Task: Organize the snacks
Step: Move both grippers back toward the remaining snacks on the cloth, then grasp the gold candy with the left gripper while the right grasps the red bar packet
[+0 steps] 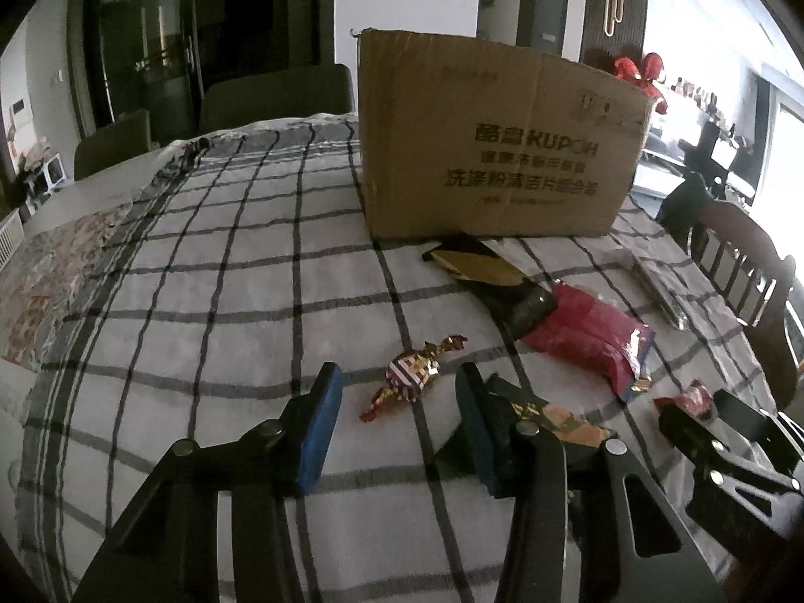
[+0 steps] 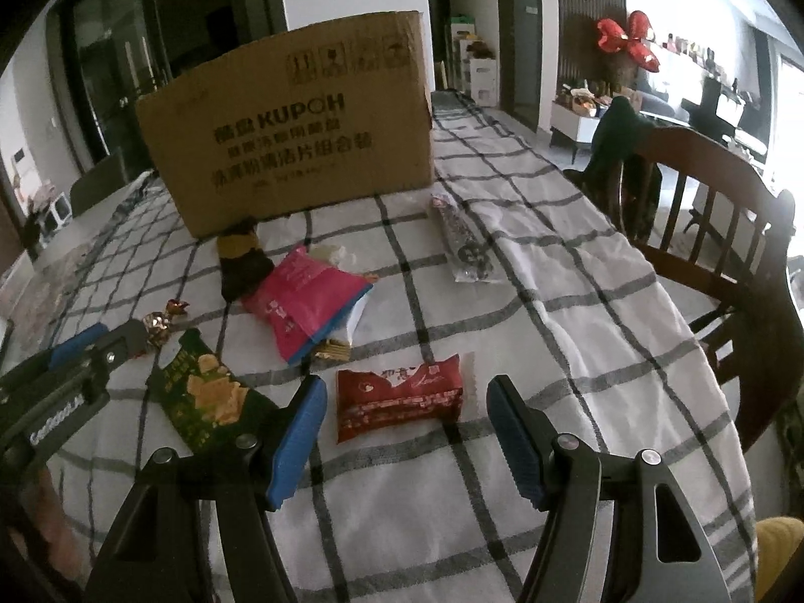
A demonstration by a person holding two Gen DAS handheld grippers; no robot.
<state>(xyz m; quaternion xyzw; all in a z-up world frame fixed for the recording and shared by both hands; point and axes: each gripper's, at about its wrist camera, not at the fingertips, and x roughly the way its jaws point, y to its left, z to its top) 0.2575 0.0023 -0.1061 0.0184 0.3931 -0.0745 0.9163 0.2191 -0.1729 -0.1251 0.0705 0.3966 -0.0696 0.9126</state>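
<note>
Red foil snack packet [image 2: 399,397] is seen low in the right wrist frame, long axis crosswise, between the released right fingers [image 2: 296,434]; striped twist-wrapped candy [image 1: 409,377] lies diagonally between the unclenched left fingers [image 1: 324,427].

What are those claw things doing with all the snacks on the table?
A person is tidying snacks with two hand-held claws. The left gripper is lowered around a twist-wrapped candy, jaws open, not pinching it. The right gripper hangs open over a red snack packet. More packets lie on the checked tablecloth in front of a cardboard box. Nothing is picked up yet.
</note>
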